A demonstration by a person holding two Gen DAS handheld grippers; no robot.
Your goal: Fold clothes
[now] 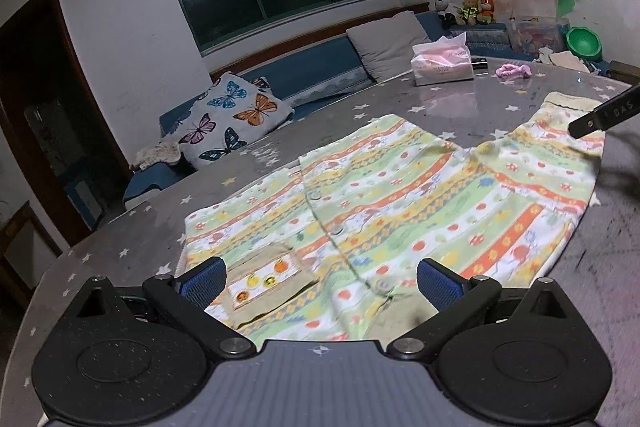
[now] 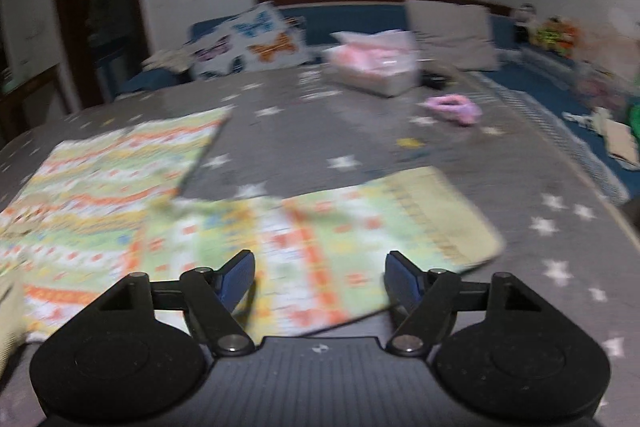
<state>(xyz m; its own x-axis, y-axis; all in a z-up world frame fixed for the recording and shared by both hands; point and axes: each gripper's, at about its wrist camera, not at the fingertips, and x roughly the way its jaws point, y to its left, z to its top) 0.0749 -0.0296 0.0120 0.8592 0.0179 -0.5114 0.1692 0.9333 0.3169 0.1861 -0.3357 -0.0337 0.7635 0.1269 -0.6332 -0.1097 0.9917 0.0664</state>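
So a small patterned shirt [image 1: 384, 195] is laid out flat on the star-print table [image 1: 500, 99], front side up, with its button placket running away from the left gripper [image 1: 320, 287] toward the far left. The body's long axis follows that placket, and the hem end with the little fruit pocket [image 1: 264, 287] is seen right between the left fingers [image 1: 202, 285], which are spread wide with nothing pinched; the cloth just lies under and ahead of them. One sleeve [image 2: 360, 227] is stretched out sideways from the body, its long axis crossing the placket line, with the plain beige cuff [image 2: 452, 215] pointed off to the right, beyond the right finger in the right wrist view. The right gripper [image 2: 320, 281] is held over that sleeve, fingers [image 2: 236, 279] apart on either side of the fabric, and no pinch can be made out, though that view is pretty blurry. Well ahead of both sets of fingers, a pink tissue pack [image 1: 442, 63] and a pink scrunchie-looking thing [image 1: 514, 70] are seen on the table, apart from the shirt.
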